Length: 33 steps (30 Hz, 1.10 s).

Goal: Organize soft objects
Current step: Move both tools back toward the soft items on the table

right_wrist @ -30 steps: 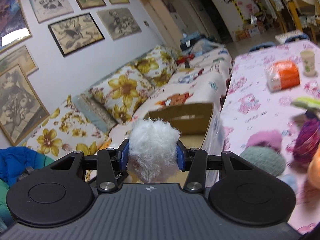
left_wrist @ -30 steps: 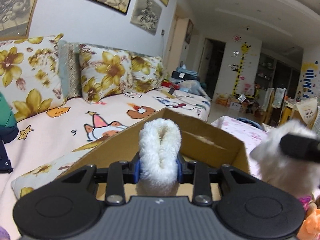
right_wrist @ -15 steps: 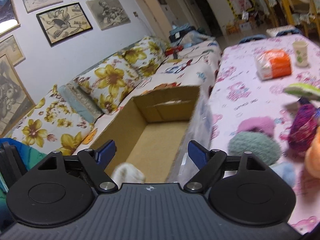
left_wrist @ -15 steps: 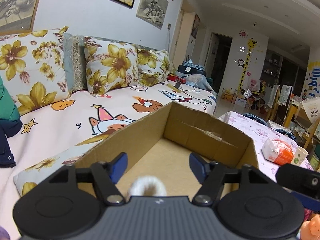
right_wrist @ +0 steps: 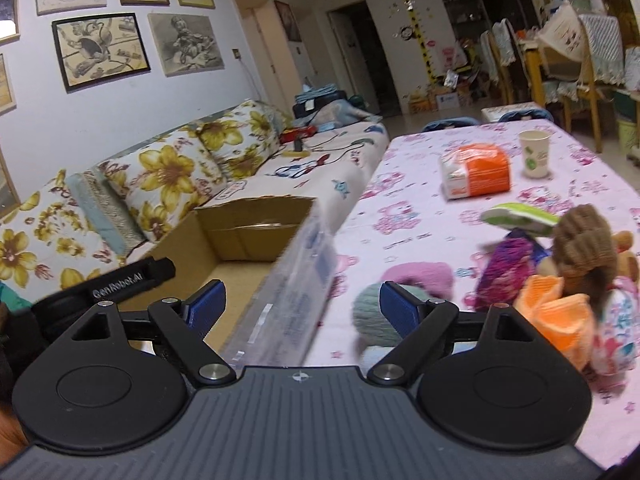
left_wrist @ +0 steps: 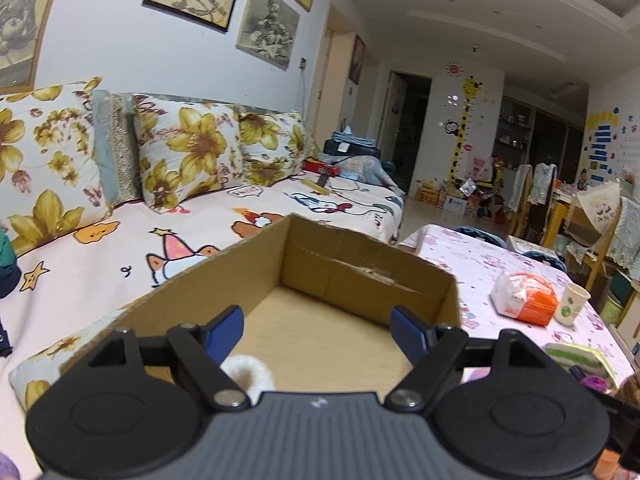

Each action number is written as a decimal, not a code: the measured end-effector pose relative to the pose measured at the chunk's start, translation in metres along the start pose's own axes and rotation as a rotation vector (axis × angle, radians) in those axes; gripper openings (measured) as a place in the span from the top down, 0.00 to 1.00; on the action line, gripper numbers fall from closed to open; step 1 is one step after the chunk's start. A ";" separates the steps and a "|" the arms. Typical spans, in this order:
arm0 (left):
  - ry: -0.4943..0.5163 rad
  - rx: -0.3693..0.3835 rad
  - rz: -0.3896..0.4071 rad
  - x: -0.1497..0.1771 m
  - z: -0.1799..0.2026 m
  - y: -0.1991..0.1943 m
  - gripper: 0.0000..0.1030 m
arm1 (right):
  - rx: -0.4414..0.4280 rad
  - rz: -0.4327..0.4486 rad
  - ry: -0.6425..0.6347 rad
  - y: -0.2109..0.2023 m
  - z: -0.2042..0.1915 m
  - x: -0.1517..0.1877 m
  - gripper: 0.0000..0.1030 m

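Observation:
An open cardboard box (left_wrist: 360, 264) stands between the sofa and the table; it also shows in the right wrist view (right_wrist: 256, 220). My left gripper (left_wrist: 318, 330) is open and empty above the box. A white fluffy piece (left_wrist: 248, 372) lies in the box just under it. My right gripper (right_wrist: 300, 306) is open and empty over the box's right wall, at the table's edge. Soft items lie on the table: a grey-green ball (right_wrist: 370, 316), a pink one (right_wrist: 420, 276), a magenta one (right_wrist: 508, 268), a brown knit one (right_wrist: 584, 244) and an orange one (right_wrist: 560, 316).
A pink patterned tablecloth (right_wrist: 420, 184) covers the table. On it are an orange-and-white pack (right_wrist: 476, 170), a paper cup (right_wrist: 534, 152) and a green-and-white item (right_wrist: 520, 216). A sofa with flowered cushions (left_wrist: 188, 156) is on the left. Chairs (right_wrist: 576, 48) stand at the back right.
Both grippers opened and dropped their white fluffy pieces into the box. The right gripper then swung right toward the table; the left one stays over the box.

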State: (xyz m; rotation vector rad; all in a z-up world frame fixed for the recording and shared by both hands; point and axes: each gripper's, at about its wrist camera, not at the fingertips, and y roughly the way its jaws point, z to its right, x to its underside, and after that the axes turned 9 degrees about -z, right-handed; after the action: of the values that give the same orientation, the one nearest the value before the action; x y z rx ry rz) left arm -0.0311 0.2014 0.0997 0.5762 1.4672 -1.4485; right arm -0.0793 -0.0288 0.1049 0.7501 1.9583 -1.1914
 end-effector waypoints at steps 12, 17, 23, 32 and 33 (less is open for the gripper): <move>0.058 0.069 0.018 0.006 0.030 -0.005 0.13 | 0.072 0.043 0.033 -0.007 0.025 0.005 0.00; 0.099 0.100 0.023 0.011 0.045 -0.007 0.11 | 0.102 0.068 0.022 -0.013 0.028 0.009 0.00; 0.133 0.137 0.024 0.016 0.060 -0.008 0.10 | 0.120 0.084 0.046 -0.015 0.037 0.011 0.00; 0.161 0.160 0.018 0.023 0.074 -0.007 0.09 | 0.148 0.102 0.088 -0.016 0.045 0.012 0.00; 0.167 0.164 0.017 0.024 0.076 -0.007 0.09 | 0.151 0.104 0.093 -0.016 0.046 0.011 0.00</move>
State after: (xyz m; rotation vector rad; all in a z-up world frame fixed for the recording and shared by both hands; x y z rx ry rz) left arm -0.0244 0.1214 0.0953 0.8268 1.4756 -1.5469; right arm -0.0855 -0.0757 0.0887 0.9886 1.8942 -1.2714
